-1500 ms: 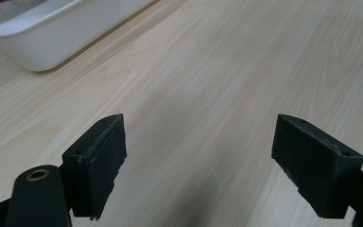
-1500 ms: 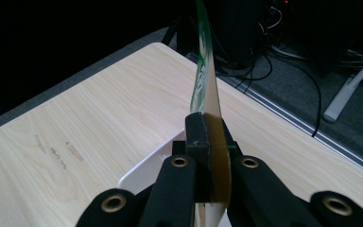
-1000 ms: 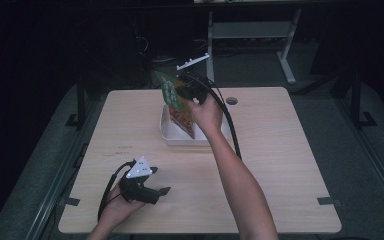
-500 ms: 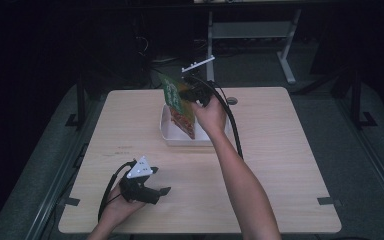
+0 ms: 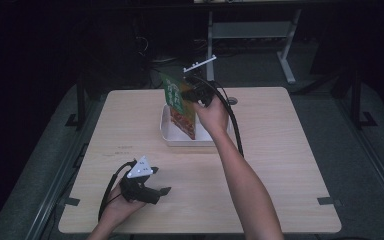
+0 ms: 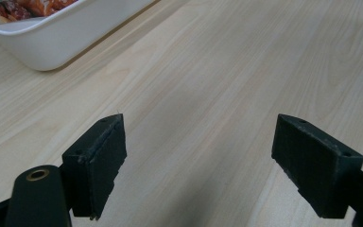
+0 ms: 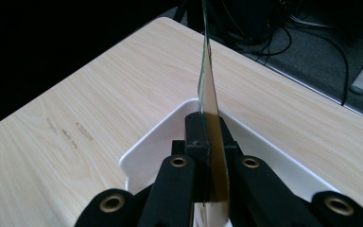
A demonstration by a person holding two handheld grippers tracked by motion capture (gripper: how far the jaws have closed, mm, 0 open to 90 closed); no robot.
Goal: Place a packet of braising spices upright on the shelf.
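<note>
1. Dark room all round, with a pale wooden desk (image 5: pixel 280 165) lit at centre; cables and a metal frame on the floor at 12 o'clock beyond its far edge.
2. White rectangular tray (image 5: pixel 172 139) resting on the desk just past its middle, toward 12 o'clock; seen close in the left gripper view at 11 o'clock (image 6: pixel 61 40), with reddish-brown food inside.
3. Green and red snack pouch (image 5: pixel 179 106) held upright over the tray, lower end down at tray level; whether touching the tray cannot be told.
4. Right tongs (image 5: pixel 192 93) pressed together on the pouch's upper edge, at 12 o'clock from the tray; in the right gripper view the pouch (image 7: pixel 210 101) stands edge-on, pinched between the black jaws (image 7: pixel 207 142).
5. Left tongs (image 5: pixel 161 191) down on the desk at 7 o'clock, well apart from the tray, jaws spread wide (image 6: pixel 198 163) with bare wood between them.
</note>
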